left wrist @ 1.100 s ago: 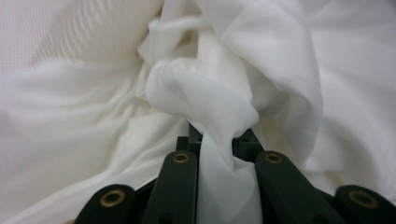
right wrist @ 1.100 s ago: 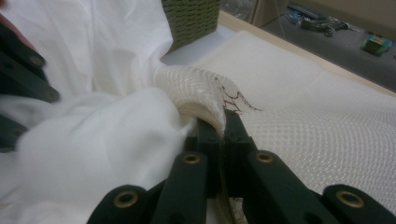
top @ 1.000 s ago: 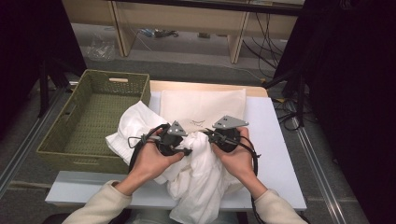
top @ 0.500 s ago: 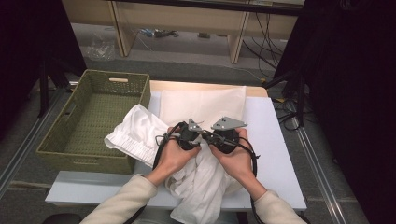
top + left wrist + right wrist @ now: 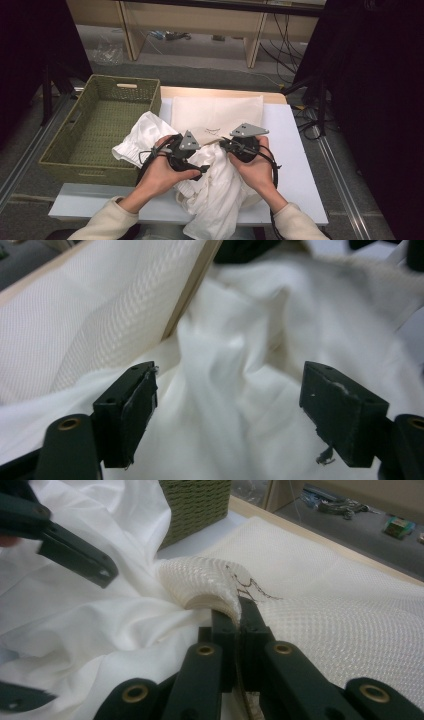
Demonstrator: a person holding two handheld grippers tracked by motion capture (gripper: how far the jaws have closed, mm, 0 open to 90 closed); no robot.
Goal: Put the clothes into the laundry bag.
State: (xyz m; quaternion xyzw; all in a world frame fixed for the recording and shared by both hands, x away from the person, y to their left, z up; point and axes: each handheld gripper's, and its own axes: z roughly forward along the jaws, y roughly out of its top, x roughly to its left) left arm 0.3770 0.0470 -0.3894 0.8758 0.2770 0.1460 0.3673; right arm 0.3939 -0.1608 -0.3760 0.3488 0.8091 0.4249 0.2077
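A crumpled white garment (image 5: 215,192) lies over the table's front edge, reaching left toward the basket. Behind it a cream mesh bag (image 5: 217,112) lies flat. My right gripper (image 5: 224,145) is shut on the bag's near edge, lifting a curl of mesh (image 5: 210,582) between its fingertips (image 5: 239,611). My left gripper (image 5: 201,161) sits just left of it, over the garment. Its jaws have just been opening and now stand wide (image 5: 227,415); white cloth (image 5: 235,390) lies under and between them, and neither pad presses on it. The left gripper's finger (image 5: 75,550) shows in the right gripper view.
A green wicker basket (image 5: 65,150) stands at the table's left, touching the garment. The white table top (image 5: 295,165) is bare to the right of my right hand. Wooden furniture legs and cables stand on the floor beyond the table.
My left gripper moved right, close beside the right one, then dropped a little, and its jaws opened off the white cloth. My right gripper kept still, shut on the bag's edge.
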